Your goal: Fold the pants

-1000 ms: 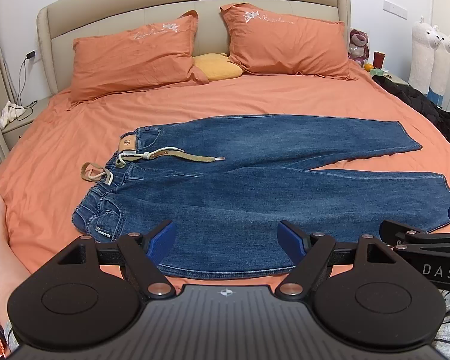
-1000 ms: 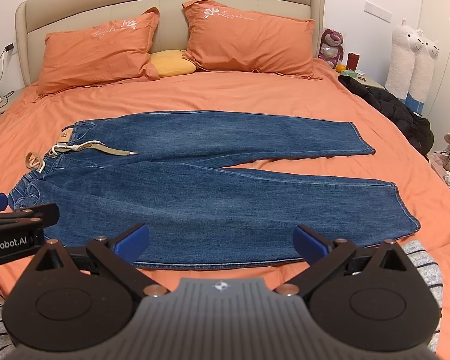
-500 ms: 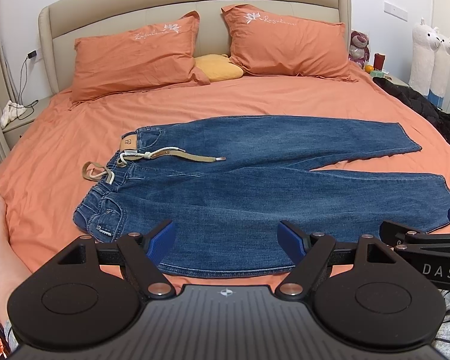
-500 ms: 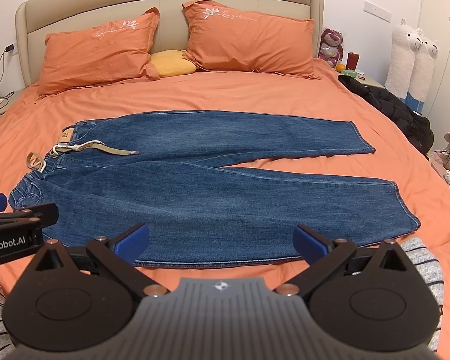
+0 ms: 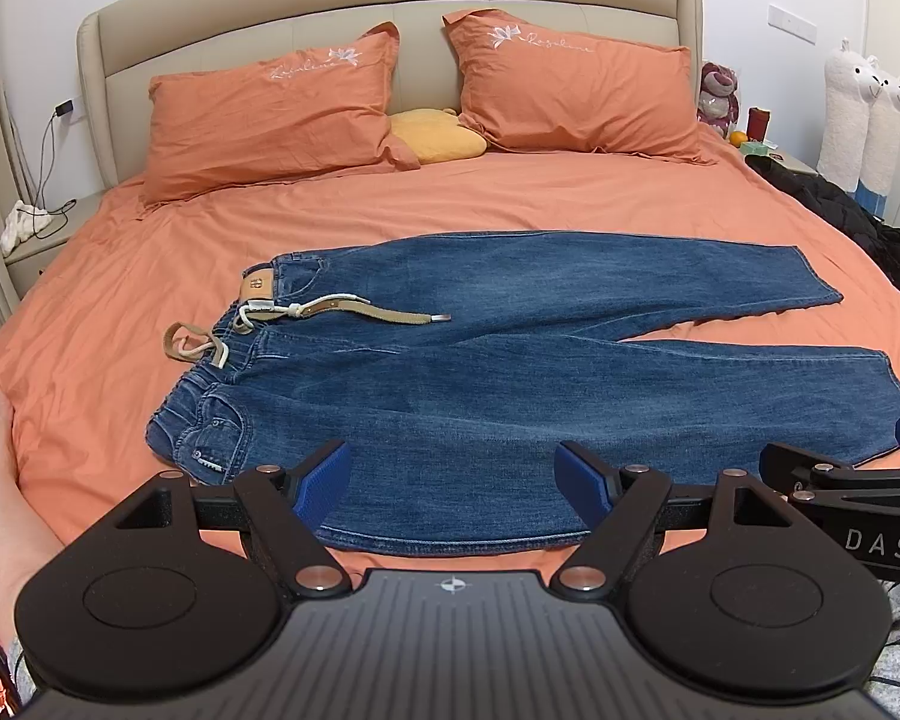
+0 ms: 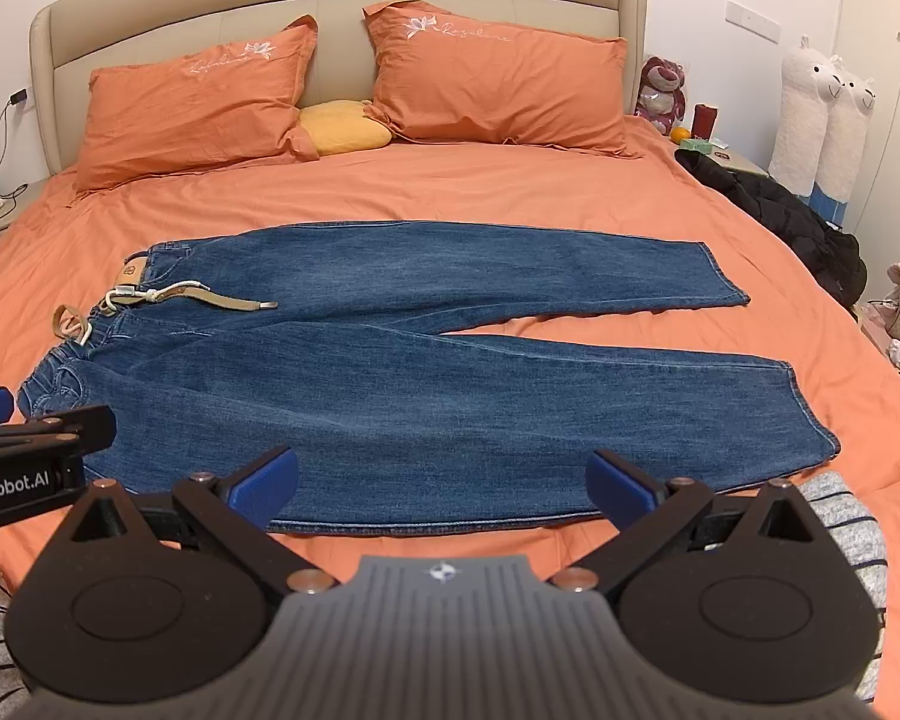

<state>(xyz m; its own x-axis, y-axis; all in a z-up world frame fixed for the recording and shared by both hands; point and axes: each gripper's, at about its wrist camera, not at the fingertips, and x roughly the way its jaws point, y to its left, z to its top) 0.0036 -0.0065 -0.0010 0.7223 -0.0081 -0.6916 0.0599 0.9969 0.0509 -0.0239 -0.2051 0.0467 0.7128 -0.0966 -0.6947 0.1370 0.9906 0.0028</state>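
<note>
Blue jeans lie flat, unfolded, across the bed, waistband twd its left edge. Left gripper & right gripper hover spread, empty, at the near edge. Best: pinch near leg's waistband & hem together, fold evenly onto far leg.

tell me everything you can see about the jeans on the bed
The jeans are blue, faded-looking denim, spread flat and unfolded on the orange bedsheet. The waistband lies to the left with a tan leather patch and a beige belt, partly loose; the wide legs run right, parting at the hems. Neither gripper touches them.
</note>
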